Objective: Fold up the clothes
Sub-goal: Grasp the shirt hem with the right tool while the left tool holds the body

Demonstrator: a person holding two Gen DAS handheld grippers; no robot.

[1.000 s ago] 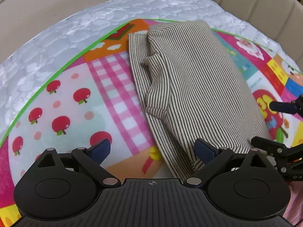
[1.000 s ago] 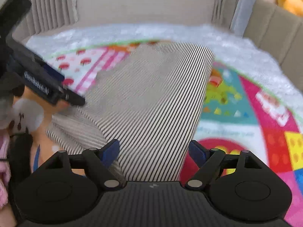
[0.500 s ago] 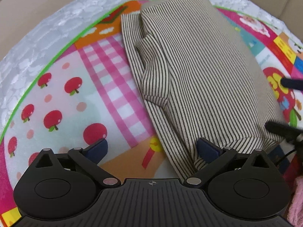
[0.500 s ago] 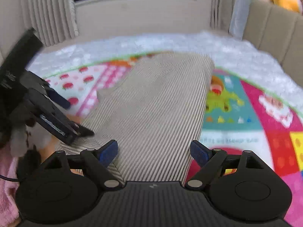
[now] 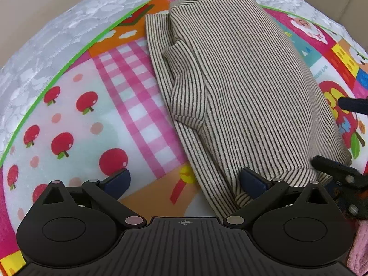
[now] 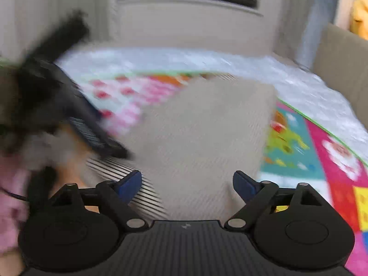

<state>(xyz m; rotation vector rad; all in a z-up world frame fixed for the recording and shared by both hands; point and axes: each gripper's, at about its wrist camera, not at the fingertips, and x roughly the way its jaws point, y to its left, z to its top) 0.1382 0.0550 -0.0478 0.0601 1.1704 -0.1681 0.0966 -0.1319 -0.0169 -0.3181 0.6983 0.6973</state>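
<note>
Striped garment [image 5: 241, 87] lies folded on the play mat [image 5: 76, 115], ahead of your left tongs [image 5: 185, 181], which are spread, the right pad touching its near hem; your right tongs [image 6: 187, 185] are spread over its near edge

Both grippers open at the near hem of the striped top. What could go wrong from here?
1. The left gripper straddles only the near-left corner of the striped top, so closing may catch one layer.
2. The folded-in sleeve lies loose and could flop out when lifted.
3. The right gripper view is motion-blurred, so its aim at the hem is uncertain.
</note>
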